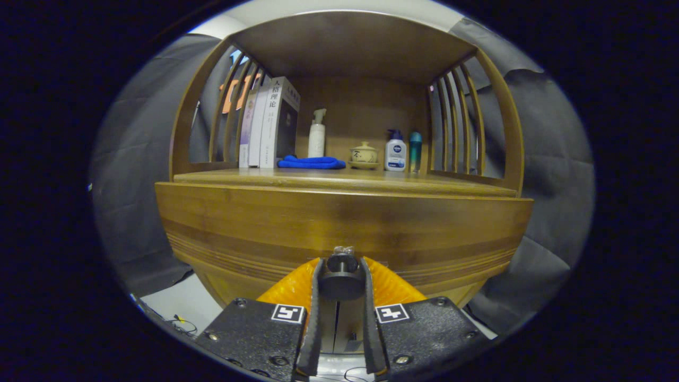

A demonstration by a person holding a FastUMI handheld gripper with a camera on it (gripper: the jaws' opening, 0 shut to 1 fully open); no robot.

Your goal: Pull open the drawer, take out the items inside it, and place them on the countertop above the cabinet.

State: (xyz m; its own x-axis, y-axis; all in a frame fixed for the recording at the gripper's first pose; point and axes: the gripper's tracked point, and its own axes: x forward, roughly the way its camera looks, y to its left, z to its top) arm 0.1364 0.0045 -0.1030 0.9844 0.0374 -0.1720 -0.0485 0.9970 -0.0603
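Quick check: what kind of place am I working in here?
Likely a staged home corner in a booth: a wooden cabinet with books and lotion on its shelf, black cloth behind. The tongs grip the drawer knob.

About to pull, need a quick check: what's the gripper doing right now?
Gripper: shut on the round dark drawer knob on the wooden cabinet's drawer front, one finger pressing each side of it.

A home-like booth: wooden cabinet [339, 223] shelving books [268, 124], toiletry bottles [395, 151].
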